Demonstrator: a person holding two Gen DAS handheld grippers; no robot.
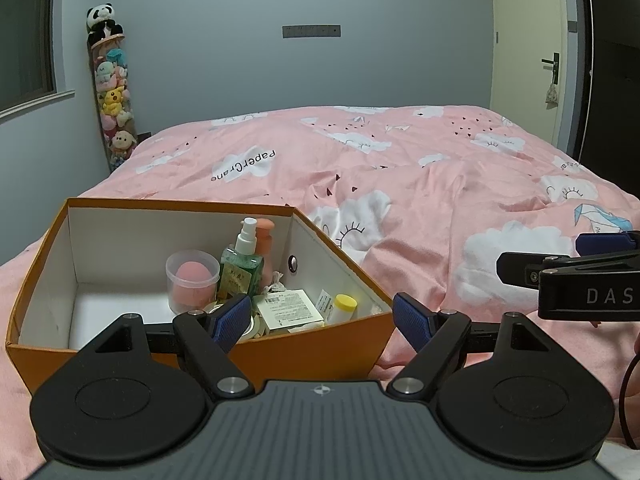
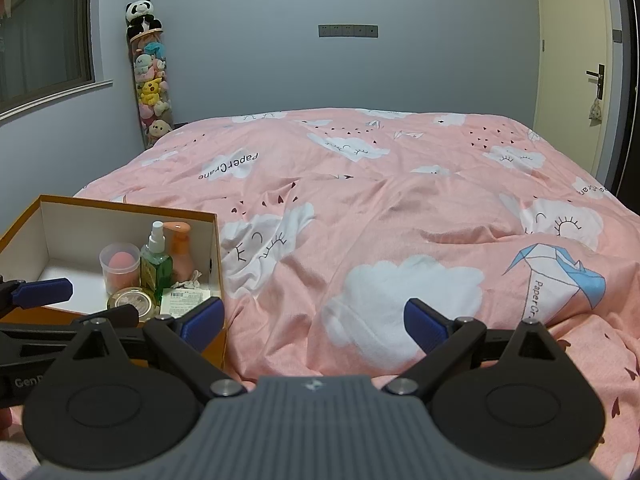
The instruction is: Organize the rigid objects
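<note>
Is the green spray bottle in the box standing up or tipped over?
Upright. The green spray bottle stands in the orange box with its white nozzle pointing up, between the clear cup and a peach bottle.

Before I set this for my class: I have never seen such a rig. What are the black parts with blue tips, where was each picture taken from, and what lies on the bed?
They are two handheld grippers, one in each of a person's hands; no robot is here. Each picture comes from a camera on one gripper, looking along its blue-tipped fingers. The left gripper and right gripper are both open and hold nothing. On the pink bed sits an orange box holding a green spray bottle, a cup with a pink sponge, a yellow-capped bottle and other small things.
</note>
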